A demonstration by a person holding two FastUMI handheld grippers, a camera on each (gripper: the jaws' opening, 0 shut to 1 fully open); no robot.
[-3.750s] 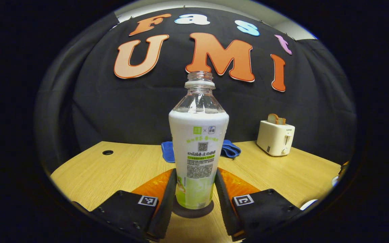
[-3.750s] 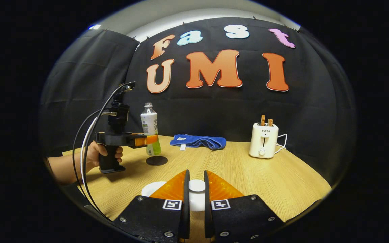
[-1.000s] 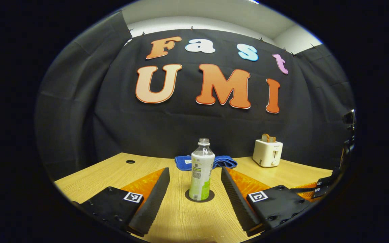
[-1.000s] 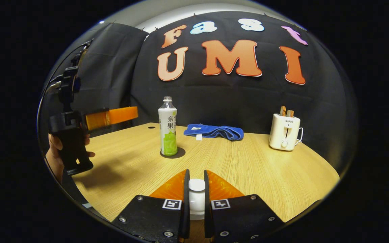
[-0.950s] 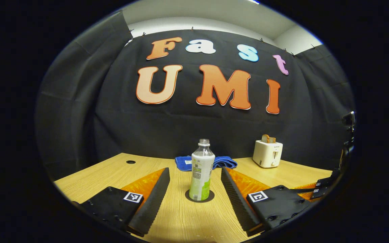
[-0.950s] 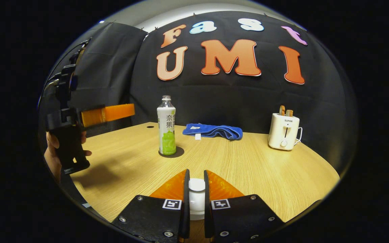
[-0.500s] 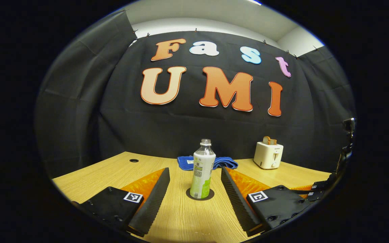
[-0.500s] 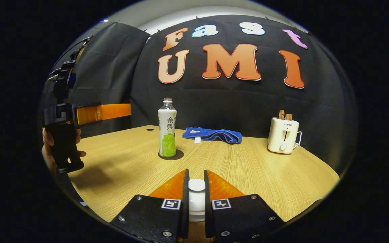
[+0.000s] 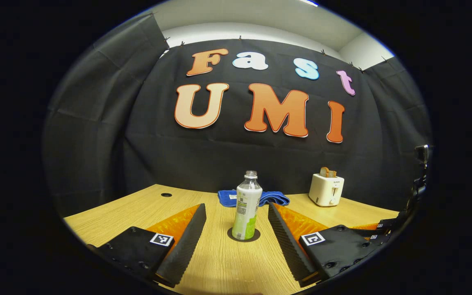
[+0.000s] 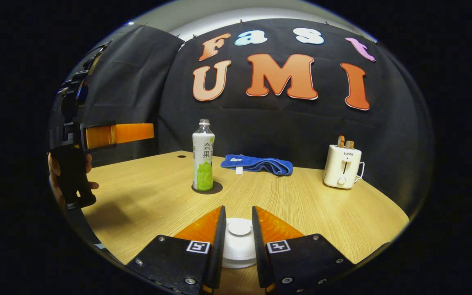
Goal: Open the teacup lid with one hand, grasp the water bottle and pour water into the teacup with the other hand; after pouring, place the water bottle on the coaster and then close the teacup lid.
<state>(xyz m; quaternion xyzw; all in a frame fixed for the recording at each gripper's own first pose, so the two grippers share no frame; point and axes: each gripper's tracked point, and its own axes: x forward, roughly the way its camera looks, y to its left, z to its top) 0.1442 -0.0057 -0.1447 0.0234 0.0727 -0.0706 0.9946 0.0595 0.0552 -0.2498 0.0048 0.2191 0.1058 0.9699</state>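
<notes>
The water bottle (image 9: 247, 200), uncapped with a white and green label, stands upright on the dark round coaster (image 9: 256, 237). My left gripper (image 9: 236, 207) is open and drawn back from it, with its fingers wide on either side and apart from the bottle. In the right gripper view the bottle (image 10: 203, 159) and coaster (image 10: 215, 189) sit mid-table. The left gripper (image 10: 113, 133) hovers at the far left, held by a hand (image 10: 53, 168). My right gripper (image 10: 237, 211) stands slightly open around the white teacup lid (image 10: 239, 246), with small gaps beside the knob. The cup beneath is hidden.
A blue cloth (image 10: 258, 164) lies at the back of the wooden table (image 10: 309, 205). A white toaster (image 10: 341, 166) with bread in its slots stands at the back right. A cable hole (image 9: 166, 195) sits near the table's far left.
My right gripper's fingers have spread off the lid knob, and the lid sits lower with its disc showing. My left gripper has drawn a little farther back from the bottle.
</notes>
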